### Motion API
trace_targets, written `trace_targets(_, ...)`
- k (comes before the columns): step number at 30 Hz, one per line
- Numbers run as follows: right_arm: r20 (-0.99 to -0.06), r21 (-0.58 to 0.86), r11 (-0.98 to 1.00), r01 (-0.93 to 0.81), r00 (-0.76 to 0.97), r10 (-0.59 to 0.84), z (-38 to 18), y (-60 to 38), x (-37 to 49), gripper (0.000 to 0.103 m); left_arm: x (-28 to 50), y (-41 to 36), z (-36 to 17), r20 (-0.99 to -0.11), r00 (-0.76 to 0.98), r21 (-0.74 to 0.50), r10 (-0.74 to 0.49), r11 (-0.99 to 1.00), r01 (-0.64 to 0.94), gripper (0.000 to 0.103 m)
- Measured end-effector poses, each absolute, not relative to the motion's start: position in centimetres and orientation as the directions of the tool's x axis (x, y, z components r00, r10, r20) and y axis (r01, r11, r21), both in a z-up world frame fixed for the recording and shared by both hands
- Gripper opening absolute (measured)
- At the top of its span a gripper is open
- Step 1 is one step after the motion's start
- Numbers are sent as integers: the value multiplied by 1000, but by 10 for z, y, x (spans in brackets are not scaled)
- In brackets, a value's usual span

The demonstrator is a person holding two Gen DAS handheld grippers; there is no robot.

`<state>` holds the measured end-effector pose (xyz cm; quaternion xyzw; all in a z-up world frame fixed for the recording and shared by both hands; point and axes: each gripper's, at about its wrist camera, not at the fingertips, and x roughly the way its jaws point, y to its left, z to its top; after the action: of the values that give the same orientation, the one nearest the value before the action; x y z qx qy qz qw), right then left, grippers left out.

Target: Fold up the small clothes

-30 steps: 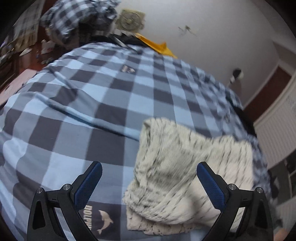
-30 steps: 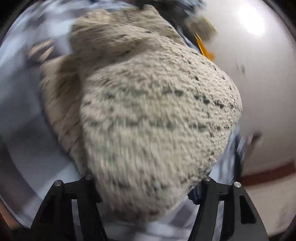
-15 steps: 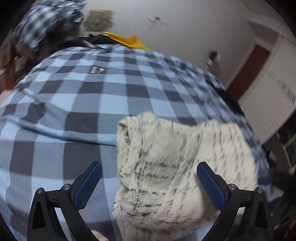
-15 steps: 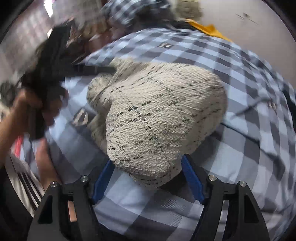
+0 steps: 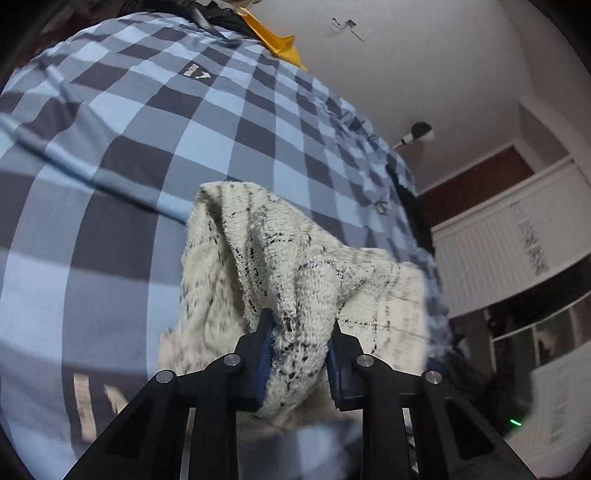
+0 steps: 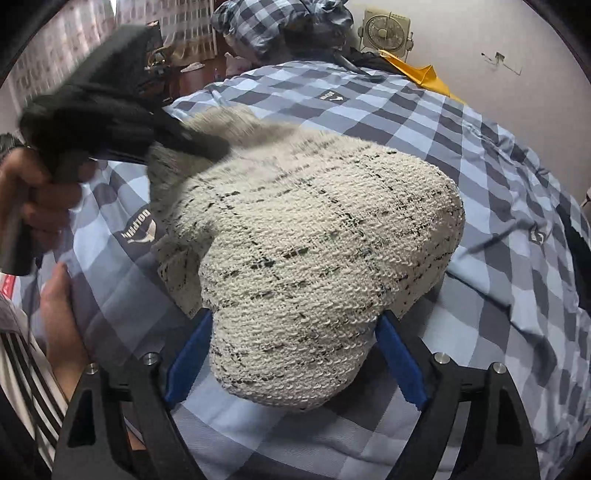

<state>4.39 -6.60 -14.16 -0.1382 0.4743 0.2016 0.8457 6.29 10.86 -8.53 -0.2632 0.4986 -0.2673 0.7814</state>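
A cream knit garment flecked with black lies bunched on a blue and grey checked bedspread. My left gripper is closing, and its blue pads pinch a raised fold at the garment's near edge. In the right wrist view the same garment bulges in a thick rounded fold. My right gripper is opening, with that fold still between its blue pads. The left gripper shows there as a blurred black shape at the garment's far left, held by a hand.
The checked bedspread fills most of both views. A yellow item lies at its far edge, near a small fan and a checked bundle. White doors stand on the right. A striped sleeve is at lower left.
My left jaws went from wide apart to pinched on the garment's near fold. My right gripper drew back from the garment and its jaws spread wider.
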Motion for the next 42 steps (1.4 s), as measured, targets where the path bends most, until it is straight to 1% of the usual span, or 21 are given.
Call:
trace_targets(4,-860,-46,905,-423,477,179,-138,-77,47,87,38,123,-80,-633,337,-721,-697,689,71,23)
trace_targets(7,-867,-34,896,-443,460,194,-132,-79,35,87,23,123,-79,-732,363,-595,-577,800,71,24)
trace_targets(8,-868,-5,883,-470,441,230,-130,-78,32,87,21,123,-76,-764,383,-538,-520,840,68,25)
trace_targets(10,-839,157,824,-544,366,402,-117,-81,21,87,21,129,-70,-785,407,-494,-467,869,44,29)
trace_targets(12,-770,293,756,-586,325,550,-100,-89,12,89,21,137,-57,-785,462,-461,-413,888,11,30)
trace_targets(13,-738,299,761,-576,366,567,-91,-95,9,89,19,141,-49,-785,507,-420,-356,908,-11,31)
trace_targets(15,-714,258,822,-507,474,516,-84,-107,12,89,17,149,-31,-761,597,-350,-253,935,-50,31)
trace_targets(17,-705,212,897,-388,575,415,-83,-120,24,89,17,151,-16,-708,666,-349,-233,936,-44,35)
trace_targets(18,-699,213,925,-315,612,369,-84,-127,34,89,19,147,-11,-691,678,-354,-250,935,-16,46)
trace_targets(19,-691,248,933,-260,628,358,-87,-133,46,89,21,141,-9,-680,680,-358,-274,934,18,73)
trace_targets(21,-702,319,928,-195,609,369,-96,-138,68,89,27,114,-11,-652,681,-354,-333,928,115,103)
trace_targets(23,-729,359,926,-120,583,358,-109,-140,90,89,34,88,-20,-636,675,-334,-374,922,197,103)
trace_targets(25,-788,359,933,-7,533,308,-132,-141,109,89,51,61,-42,-705,608,-272,-366,931,245,103)
trace_targets(27,-824,395,916,73,468,318,-160,-149,118,102,67,45,-82,-812,537,-147,-230,970,194,103)
trace_targets(28,-843,393,914,103,438,314,-172,-152,121,102,72,41,-101,-845,502,-105,-186,977,184,103)
trace_targets(29,-854,389,914,112,415,313,-178,-154,122,102,75,39,-125,-873,446,-114,-196,972,203,103)
trace_targets(31,-879,335,938,87,386,279,-185,-151,122,102,79,54,-155,-865,392,-268,-313,949,165,103)
trace_targets(33,-891,263,964,41,394,226,-184,-144,120,101,85,65,-160,-859,364,-337,-360,933,128,103)
trace_targets(35,-889,244,970,24,406,213,-180,-142,119,101,88,66,-157,-867,343,-338,-362,932,128,103)
trace_targets(39,-862,401,913,82,373,345,-187,-160,118,102,86,65,-138,-878,358,-295,-317,949,115,103)
trace_targets(42,-822,491,863,118,390,414,-172,-173,110,102,66,66,-106,-860,454,-208,-234,972,106,103)
